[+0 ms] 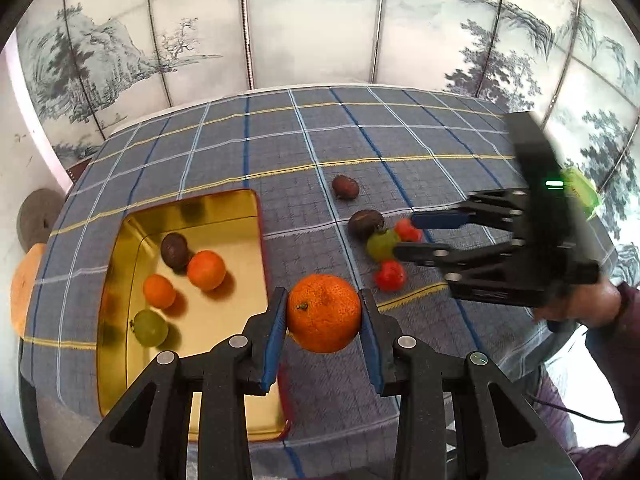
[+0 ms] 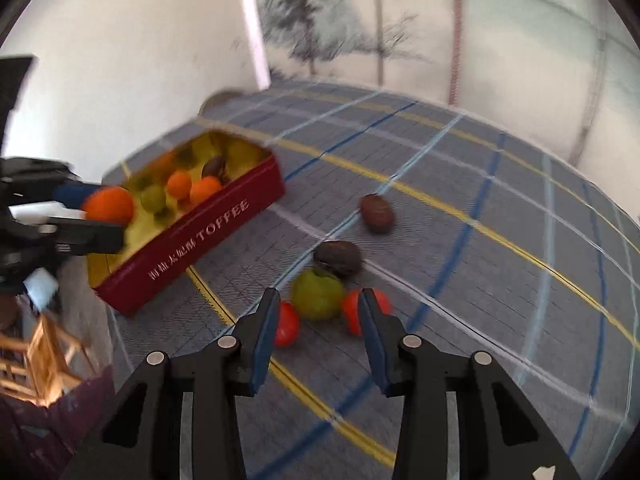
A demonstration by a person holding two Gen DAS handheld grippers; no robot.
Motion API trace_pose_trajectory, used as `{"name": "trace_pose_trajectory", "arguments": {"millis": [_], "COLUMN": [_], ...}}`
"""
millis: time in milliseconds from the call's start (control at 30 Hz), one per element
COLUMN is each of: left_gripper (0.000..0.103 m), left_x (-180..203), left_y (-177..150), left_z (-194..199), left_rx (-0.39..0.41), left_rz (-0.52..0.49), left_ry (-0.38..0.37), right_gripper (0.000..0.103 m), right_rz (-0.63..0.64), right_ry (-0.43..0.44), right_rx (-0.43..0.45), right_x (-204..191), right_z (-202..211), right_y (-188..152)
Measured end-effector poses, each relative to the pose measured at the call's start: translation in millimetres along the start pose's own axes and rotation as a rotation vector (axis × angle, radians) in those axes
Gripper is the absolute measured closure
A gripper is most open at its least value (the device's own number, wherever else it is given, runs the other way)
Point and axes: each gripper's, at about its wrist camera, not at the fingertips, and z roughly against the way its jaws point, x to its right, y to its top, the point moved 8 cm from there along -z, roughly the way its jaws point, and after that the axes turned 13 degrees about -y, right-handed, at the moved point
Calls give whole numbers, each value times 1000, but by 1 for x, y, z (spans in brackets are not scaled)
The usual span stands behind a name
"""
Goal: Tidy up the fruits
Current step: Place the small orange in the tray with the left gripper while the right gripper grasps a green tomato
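Left wrist view: my left gripper (image 1: 324, 312) clamps a round, dimpled orange (image 1: 324, 313); right gripper (image 2: 318, 316) gapes, empty, over smooth fruit near the gold-lined tin (image 2: 224, 216).

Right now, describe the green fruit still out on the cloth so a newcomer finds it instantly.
Start from the red toffee tin on the checked tablecloth; beside it lies a loose cluster of fruit. The green fruit sits mid-cluster, between two red fruits and touching a dark brown one, the only green piece outside the tin.

A big orange mandarin (image 1: 324, 312) hangs above the desk (image 1: 360, 140) beside the gold-lined tin (image 1: 120, 272), which holds two mandarins, a green fruit and a dark one.
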Motion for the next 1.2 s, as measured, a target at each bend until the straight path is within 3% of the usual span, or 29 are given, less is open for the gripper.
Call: {"name": "trace_pose_trajectory", "arguments": {"millis": [300,500,600,700,833,933,1067,1200], "left_gripper": [67,67,67,67,67,67,67,67], "left_x": [-5,-7,-8,-9,-11,-11,-10,-16], "left_y": [-6,-11,-12,-12,-12,-12,-15,-19], "left_z": [13,15,16,20,23,24,28,34], "left_rx": [31,31,34,44,52,60,75,102], "left_rz": [-10,10,14,10,12,27,32,57], "left_ry": [24,17,21,28,37,33,46,59], "right_gripper": [66,66,73,73,73,73,73,73], "right_rz": [79,234,240,167,-48,-146,-197,-278], "right_ry": [-28,-130,-148,-129,-69,-159,-323,-336], "right_rx": [-134,-175,-182,-151,-71,-48,-124,-111], "right_x": [-17,-32,-30,-20,11,53,111,139], "right_z": [-36,-45,-45,-34,4,25,16,14], "right_y": [8,9,10,9,-1,-22,-60,-74]}}
